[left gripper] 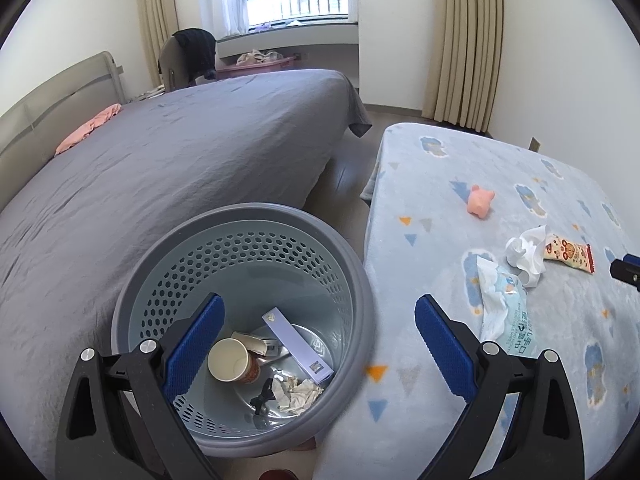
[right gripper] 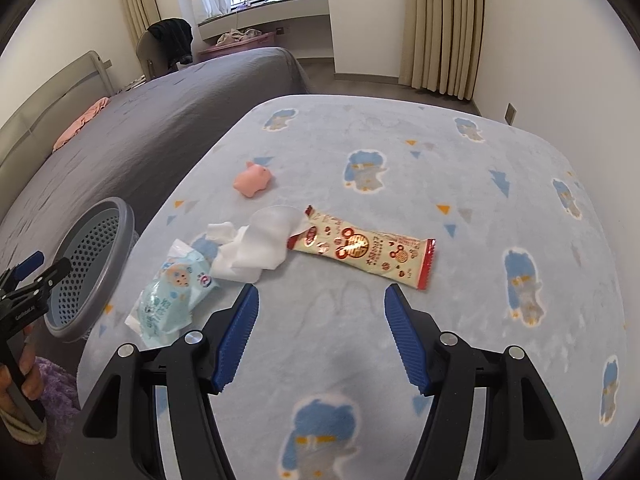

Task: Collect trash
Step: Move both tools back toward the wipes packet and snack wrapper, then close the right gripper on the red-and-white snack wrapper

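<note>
The right gripper [right gripper: 318, 316] is closest to its camera. Its two blue fingers are spread apart and nothing is between them. It hangs over a table covered with a light blue blanket [right gripper: 400, 148] that has little cartoon pictures on it.

Just past the fingers lies a long snack wrapper [right gripper: 366, 250]. It is cream with red ends. It lies flat, with its long side running from upper left to lower right, and the lower right end points toward the right edge of the table. A crumpled white tissue [right gripper: 256, 248] touches its upper left end. Beside the tissue, to the left, lies a pale blue wipes pack [right gripper: 172, 296]. A small pink pig toy [right gripper: 254, 179] sits farther back, apart from the trash.

The left gripper [left gripper: 318, 340] is spread wide too, and it holds nothing. It hangs over a round grey bin [left gripper: 352, 276] with holes in its wall. The bin stands on the floor between the table and a big grey bed [left gripper: 168, 168]. Inside the bin are a paper cup [left gripper: 230, 360] lying on its side, a long pale purple box [left gripper: 296, 344], some crumpled paper [left gripper: 298, 392] and a small dark thing that is hard to make out.
</note>
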Tool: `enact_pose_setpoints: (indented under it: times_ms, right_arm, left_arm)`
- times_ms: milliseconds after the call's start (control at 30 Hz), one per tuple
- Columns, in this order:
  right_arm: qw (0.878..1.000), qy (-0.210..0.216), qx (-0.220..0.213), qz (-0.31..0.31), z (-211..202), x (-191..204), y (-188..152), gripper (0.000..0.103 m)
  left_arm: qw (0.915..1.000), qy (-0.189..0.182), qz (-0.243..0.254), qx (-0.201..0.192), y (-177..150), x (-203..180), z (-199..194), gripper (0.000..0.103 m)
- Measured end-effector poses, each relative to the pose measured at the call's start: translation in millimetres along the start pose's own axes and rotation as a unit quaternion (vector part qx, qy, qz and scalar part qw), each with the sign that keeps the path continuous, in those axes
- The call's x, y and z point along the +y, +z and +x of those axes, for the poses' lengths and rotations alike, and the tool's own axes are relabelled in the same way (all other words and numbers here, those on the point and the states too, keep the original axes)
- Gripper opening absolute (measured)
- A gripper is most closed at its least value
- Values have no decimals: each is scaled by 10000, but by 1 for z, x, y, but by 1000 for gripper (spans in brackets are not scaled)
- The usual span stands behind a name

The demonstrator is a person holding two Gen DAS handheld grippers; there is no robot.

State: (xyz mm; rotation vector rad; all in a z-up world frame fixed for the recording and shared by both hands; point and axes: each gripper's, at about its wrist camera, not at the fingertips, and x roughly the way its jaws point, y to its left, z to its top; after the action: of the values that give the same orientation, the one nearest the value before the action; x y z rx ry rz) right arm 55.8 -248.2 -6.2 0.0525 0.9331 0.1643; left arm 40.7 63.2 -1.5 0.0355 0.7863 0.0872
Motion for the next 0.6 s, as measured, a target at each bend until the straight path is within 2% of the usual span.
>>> enact_pose_setpoints:
  times_ms: [267, 433, 600]
  right_arm:
    - [9998, 46, -58, -205, 13, -19, 10, 65]
    - [9985, -136, 39, -527, 34, -26, 17, 65]
    - [9976, 42, 183, -664, 54, -30, 22, 66]
  left_arm:
    - [9999, -120, 111, 41, -1, -14, 2, 94]
    - [9997, -148, 171, 46, -2, -20, 2, 94]
    - [9996, -154, 209, 63, -1, -23, 3, 94]
